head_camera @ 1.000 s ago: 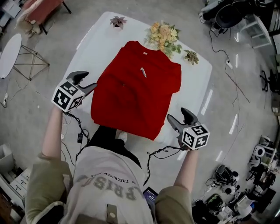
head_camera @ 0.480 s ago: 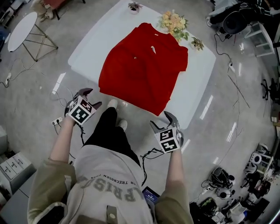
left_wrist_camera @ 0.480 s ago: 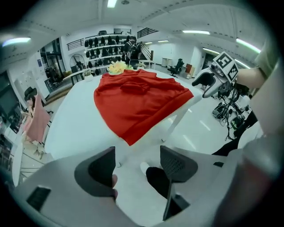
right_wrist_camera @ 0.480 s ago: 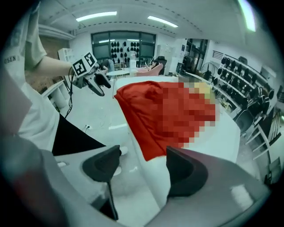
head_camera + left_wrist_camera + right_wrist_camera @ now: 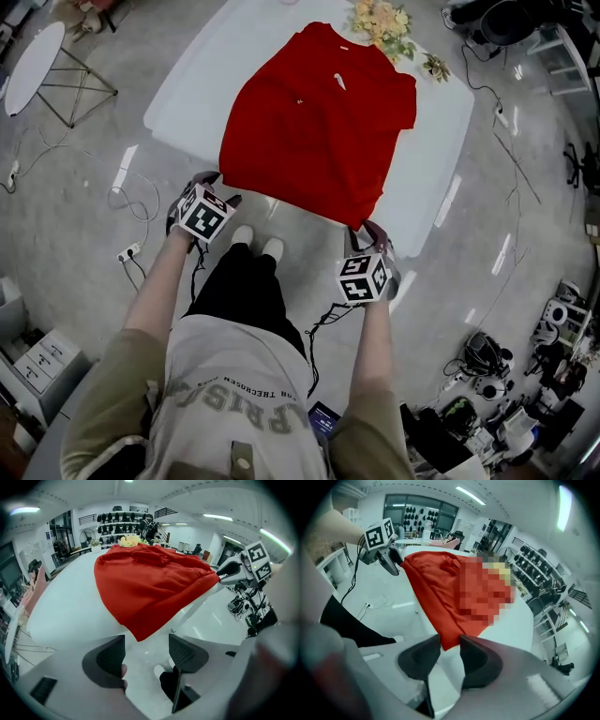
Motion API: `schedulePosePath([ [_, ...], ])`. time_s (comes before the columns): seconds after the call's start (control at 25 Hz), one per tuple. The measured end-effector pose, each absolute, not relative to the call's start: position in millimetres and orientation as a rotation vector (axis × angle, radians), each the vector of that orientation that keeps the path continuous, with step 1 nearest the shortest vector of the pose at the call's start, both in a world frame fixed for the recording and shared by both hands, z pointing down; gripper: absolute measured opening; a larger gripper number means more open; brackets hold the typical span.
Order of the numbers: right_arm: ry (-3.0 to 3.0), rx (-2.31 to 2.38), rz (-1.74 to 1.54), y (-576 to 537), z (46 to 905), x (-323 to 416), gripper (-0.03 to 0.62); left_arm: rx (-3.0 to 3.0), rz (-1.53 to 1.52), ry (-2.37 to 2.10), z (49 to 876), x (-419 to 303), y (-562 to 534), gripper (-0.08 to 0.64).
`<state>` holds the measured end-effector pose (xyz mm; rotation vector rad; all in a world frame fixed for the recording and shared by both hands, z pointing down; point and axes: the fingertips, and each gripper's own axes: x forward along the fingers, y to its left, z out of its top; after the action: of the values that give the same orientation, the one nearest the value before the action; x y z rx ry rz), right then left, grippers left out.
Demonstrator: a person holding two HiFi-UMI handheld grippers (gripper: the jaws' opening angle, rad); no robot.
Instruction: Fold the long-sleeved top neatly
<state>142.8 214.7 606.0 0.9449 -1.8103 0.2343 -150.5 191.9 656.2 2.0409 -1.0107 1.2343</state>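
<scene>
The red long-sleeved top (image 5: 319, 122) lies flat on the white table (image 5: 431, 178), its hem hanging over the near edge. My left gripper (image 5: 220, 186) hovers just below the hem's near-left corner. In the left gripper view that corner (image 5: 140, 632) hangs above the left gripper (image 5: 146, 651), whose jaws have just been opening and hold nothing. My right gripper (image 5: 370, 228) is at the near-right hem corner. Its jaws (image 5: 450, 651) have just been closing, with the cloth's tip (image 5: 447, 641) in the narrow gap between them and not visibly pinched.
A flower bouquet (image 5: 382, 21) and a small plant (image 5: 434, 66) stand at the table's far edge. The person's feet (image 5: 258, 242) are at the near edge. Cables (image 5: 141, 202) trail on the floor to the left, beyond them a round side table (image 5: 33, 66).
Both grippers came down and inward from the table's sides to the hem's two near corners. The right jaws narrowed around the hem corner.
</scene>
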Motion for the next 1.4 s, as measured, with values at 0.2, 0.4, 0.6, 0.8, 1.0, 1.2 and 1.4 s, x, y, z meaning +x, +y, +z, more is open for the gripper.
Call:
schedulePosePath([
  [0.2,-1.788,0.988,0.231,212.6,605.2,146.1,0.085,2.047,1.229,-1.015,664.0,-149.9,185.3,0.187],
  [0.4,-1.804,0.983,0.235,215.9,600.4,145.6,0.031,2.179,1.176,-1.035,639.7,-149.2,182.7,0.017],
  [0.6,-1.849,1.02,0.27,233.4,566.8,140.9,0.029,2.311,1.17,-0.999,600.6,-159.0,196.0,0.012],
  [0.8,-1.83,0.962,0.392,265.0,573.2,134.6,0.029,2.332,1.185,-0.898,589.1,-168.1,218.1,0.012],
  [1.0,-1.921,0.945,0.532,258.8,534.5,127.7,0.029,2.377,1.043,-1.02,541.4,-179.2,195.3,0.012],
  [1.2,-1.975,0.917,0.55,212.5,497.4,134.9,0.029,2.387,1.016,-1.065,508.2,-174.8,144.7,0.012],
  [1.4,-1.992,0.869,0.598,143.6,494.9,154.2,0.029,2.34,1.113,-1.071,513.9,-161.6,78.4,0.012],
])
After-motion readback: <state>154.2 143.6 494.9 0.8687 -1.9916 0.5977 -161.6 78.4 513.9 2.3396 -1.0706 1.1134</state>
